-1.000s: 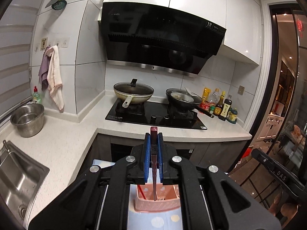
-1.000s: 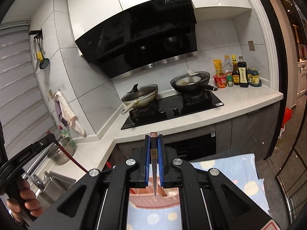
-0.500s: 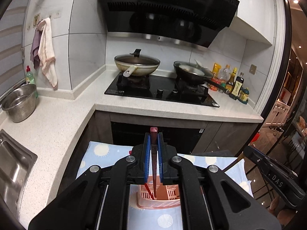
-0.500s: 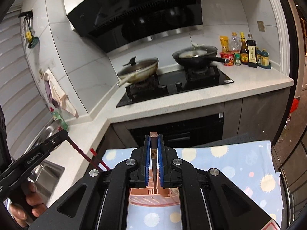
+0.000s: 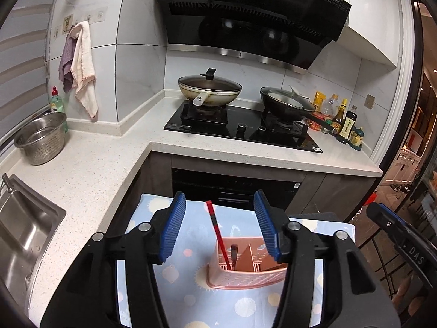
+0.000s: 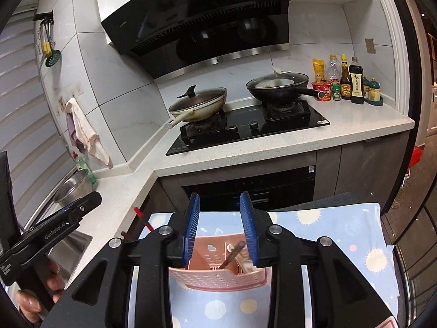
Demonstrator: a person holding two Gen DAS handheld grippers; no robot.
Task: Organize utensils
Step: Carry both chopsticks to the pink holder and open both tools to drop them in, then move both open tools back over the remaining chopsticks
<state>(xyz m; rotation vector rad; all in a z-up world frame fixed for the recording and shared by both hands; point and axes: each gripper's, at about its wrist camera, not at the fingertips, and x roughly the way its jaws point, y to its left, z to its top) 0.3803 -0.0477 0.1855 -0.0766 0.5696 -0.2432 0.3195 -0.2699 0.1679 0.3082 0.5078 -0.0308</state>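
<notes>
- Utensils, here chopsticks, go into the pink perforated utensil basket (image 5: 247,272), which stands on a blue patterned cloth (image 5: 191,298) spread over the desk (image 6: 336,205) below both cameras; it looks like thin light plastic, easily tipped or pushed along the cloth, so I would steady it by its rim rather than its walls
- left hand-held gripper (image 5: 220,225) hangs above the basket with its jaws opening, at middling width; the red chopstick (image 5: 217,231) rises between the blue pads without touching either, so nothing is gripped
- right hand-held gripper (image 6: 220,228) also hangs over the basket, jaws opening and narrower than the left's, nothing pressed between the pads
- red chopstick stands leaning in the left compartment, its top tilted to the left; it is stiff, slender and smooth, likely slippery, best pinched on the upper shaft well clear of the rim
- dark brown chopstick (image 6: 232,254) leans inside the basket beside a pale utensil (image 6: 245,265) that I cannot identify; it is equally light and rigid, and likely to roll or rattle if nudged
- in the right wrist view a person's hand (image 6: 41,292) holds the left tool's handle
</notes>
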